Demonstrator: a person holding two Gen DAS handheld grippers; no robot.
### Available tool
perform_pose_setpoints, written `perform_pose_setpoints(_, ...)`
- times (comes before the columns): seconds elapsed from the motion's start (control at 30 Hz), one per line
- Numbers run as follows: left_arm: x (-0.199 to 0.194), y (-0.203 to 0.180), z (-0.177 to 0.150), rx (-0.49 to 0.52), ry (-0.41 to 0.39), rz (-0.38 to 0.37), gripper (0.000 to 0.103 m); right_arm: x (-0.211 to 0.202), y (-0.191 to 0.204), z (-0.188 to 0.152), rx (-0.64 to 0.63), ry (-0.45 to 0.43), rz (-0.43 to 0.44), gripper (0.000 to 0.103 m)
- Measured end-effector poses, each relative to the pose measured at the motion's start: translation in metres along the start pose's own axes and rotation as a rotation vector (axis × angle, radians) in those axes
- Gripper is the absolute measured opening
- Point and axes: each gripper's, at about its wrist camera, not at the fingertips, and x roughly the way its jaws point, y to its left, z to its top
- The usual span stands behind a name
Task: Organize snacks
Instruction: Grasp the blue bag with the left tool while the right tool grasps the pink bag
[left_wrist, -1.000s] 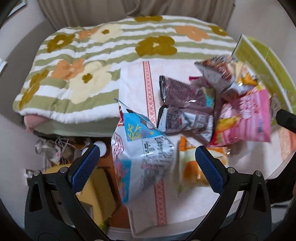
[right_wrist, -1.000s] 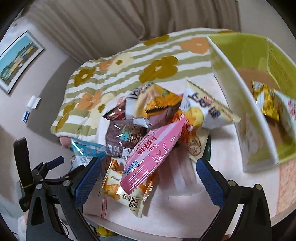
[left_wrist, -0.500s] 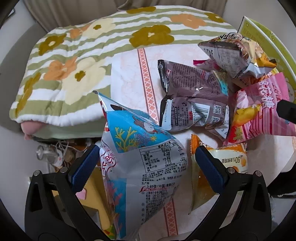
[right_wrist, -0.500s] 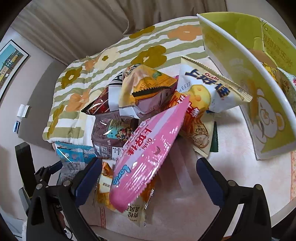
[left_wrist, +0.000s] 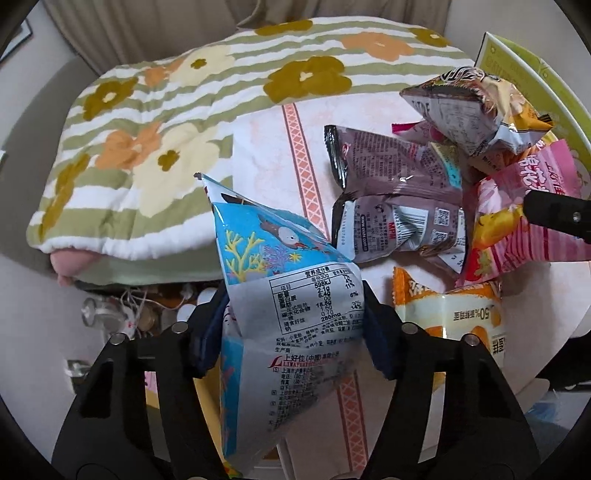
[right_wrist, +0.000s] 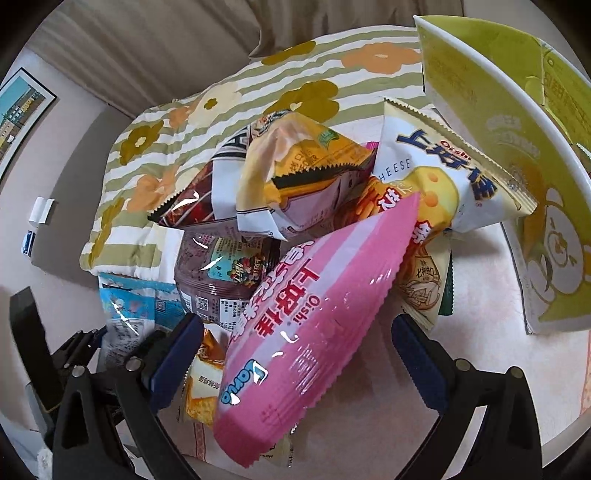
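Left claw (left_wrist: 295, 325) closing on blue-and-white foil snack bag with coral print (left_wrist: 284, 295); pads pressing both sides, bag puckered, standing at near edge of pale marble-look tabletop (left_wrist: 258, 144). Right claw (right_wrist: 299, 347) wide open, straddling long pink foil snack bag (right_wrist: 310, 314), pads clear of it. Pink bag leaning on heap of packets mid-tabletop. Yellow-green cardboard box with white rim (right_wrist: 517, 110) at right, just beside white cheese-snack bag (right_wrist: 443, 166).
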Motion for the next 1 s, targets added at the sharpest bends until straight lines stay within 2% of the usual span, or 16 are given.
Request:
perform_pose_setpoints(0.23, -0.022, -0.002, 0.002, -0.006, -0.04, -0.004, 0.059, -0.002, 0.004, 0.001, -0.017, -0.006, -0.004, 0.098)
perform_pose_setpoints(0.37, -0.036, -0.003, 0.005, -0.01, -0.061, -0.009, 0.059, 0.003, 0.006, 0.004, -0.02, 0.009, -0.003, 0.085)
perform_pose_setpoints(0.47, -0.041, -0.005, 0.007, -0.014, -0.072, -0.015, 0.059, 0.008, 0.007, 0.004, -0.026, 0.017, 0.0, 0.08)
perform_pose_setpoints(0.5, -0.044, -0.006, 0.007, -0.015, -0.077, -0.015, 0.059, 0.009, 0.008, 0.004, -0.032, 0.021, -0.003, 0.072)
perform_pose_setpoints(0.63, -0.052, -0.006, 0.004, -0.026, -0.095, -0.024, 0.059, 0.011, 0.009, 0.002, -0.039, 0.035, -0.01, 0.06)
perform_pose_setpoints(0.77, -0.062, -0.002, 0.002, -0.036, -0.117, -0.027, 0.059, 0.004, 0.012, -0.002, -0.055, 0.021, -0.022, 0.055)
perform_pose_setpoints(1.0, -0.085, 0.0, -0.005, -0.047, -0.16, -0.042, 0.059, -0.022, 0.015, -0.013, -0.069, -0.035, 0.001, 0.054)
